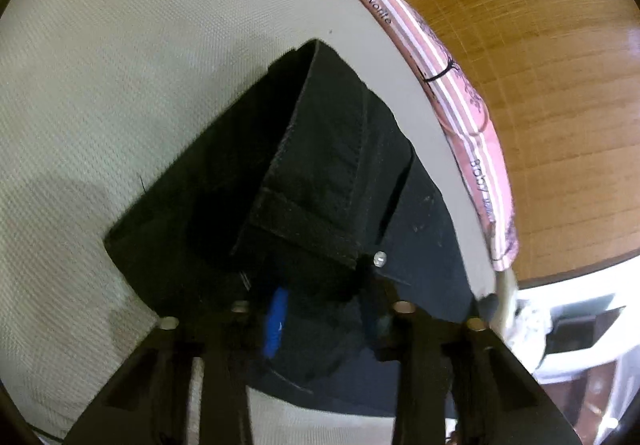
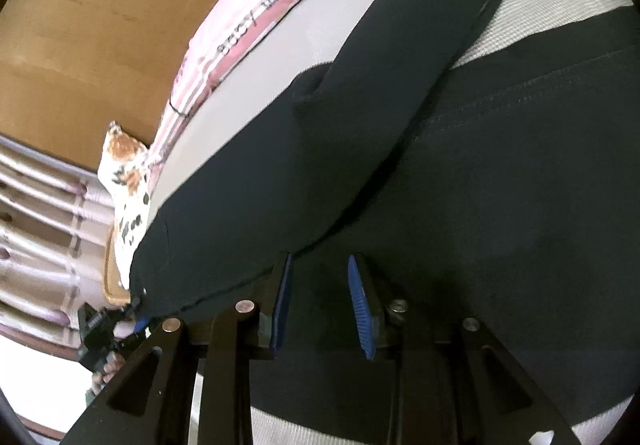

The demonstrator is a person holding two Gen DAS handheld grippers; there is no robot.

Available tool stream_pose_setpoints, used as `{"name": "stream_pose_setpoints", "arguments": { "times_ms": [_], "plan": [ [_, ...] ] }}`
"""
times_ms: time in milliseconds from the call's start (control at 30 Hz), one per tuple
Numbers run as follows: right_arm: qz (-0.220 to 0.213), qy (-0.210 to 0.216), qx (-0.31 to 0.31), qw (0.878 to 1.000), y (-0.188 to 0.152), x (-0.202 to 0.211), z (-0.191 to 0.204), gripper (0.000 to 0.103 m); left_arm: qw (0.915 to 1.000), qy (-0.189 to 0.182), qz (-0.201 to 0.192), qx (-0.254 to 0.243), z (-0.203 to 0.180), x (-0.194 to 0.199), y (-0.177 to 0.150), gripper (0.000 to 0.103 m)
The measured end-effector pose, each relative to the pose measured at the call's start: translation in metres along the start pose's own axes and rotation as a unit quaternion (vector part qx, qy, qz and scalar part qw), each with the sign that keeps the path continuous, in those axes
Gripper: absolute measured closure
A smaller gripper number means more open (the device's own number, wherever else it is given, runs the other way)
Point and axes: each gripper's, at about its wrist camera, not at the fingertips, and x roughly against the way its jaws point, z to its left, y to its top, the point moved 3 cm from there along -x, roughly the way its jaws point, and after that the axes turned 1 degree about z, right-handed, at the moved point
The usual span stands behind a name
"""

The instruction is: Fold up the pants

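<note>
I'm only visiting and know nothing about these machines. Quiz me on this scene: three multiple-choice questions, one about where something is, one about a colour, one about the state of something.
1. Where do the pants lie?
A. on the pale woven surface
B. on the wooden floor
C. in a basket

2. What colour are the pads on the right gripper?
A. red
B. blue
C. yellow

3. How do the right gripper's jaws stand?
A. shut tight on a sock
B. apart, with the dark cloth behind the gap
C. out of sight

Answers:
1 A: the dark pants rest on the pale woven surface, with the pink striped border and the wooden floor beyond it.
2 B: both ribbed pads are blue.
3 B: a clear gap shows between the two pads, with nothing pinched in it.
</note>
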Motion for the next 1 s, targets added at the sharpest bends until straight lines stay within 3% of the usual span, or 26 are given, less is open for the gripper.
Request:
{"name": "stream_pose_setpoints", "arguments": {
  "times_ms": [200, 300, 400, 1000],
  "plan": [
    [-0.034, 0.026, -0.044, 0.998, 0.026, -0.007, -0.007, 0.076, 0.9999, 0.006, -0.010, -0.009, -0.011, 0.011, 0.005, 0.079],
    [-0.048, 0.043, -0.055, 0.996, 0.038, -0.003, -0.006, 0.084, 0.9999, 0.007, -0.009, -0.008, -0.017, 0.016, 0.009, 0.079],
    [-0.055, 0.055, -0.050, 0.996, 0.049, 0.005, 0.002, 0.084, 0.9998, 0.008, -0.011, -0.012, -0.023, 0.018, 0.013, 0.079],
    [-0.080, 0.004, -0.078, 0.994, 0.102, 0.013, -0.028, 0.080, 0.9992, 0.038, 0.007, -0.004, -0.013, 0.007, 0.010, 0.079]
  ]
}}
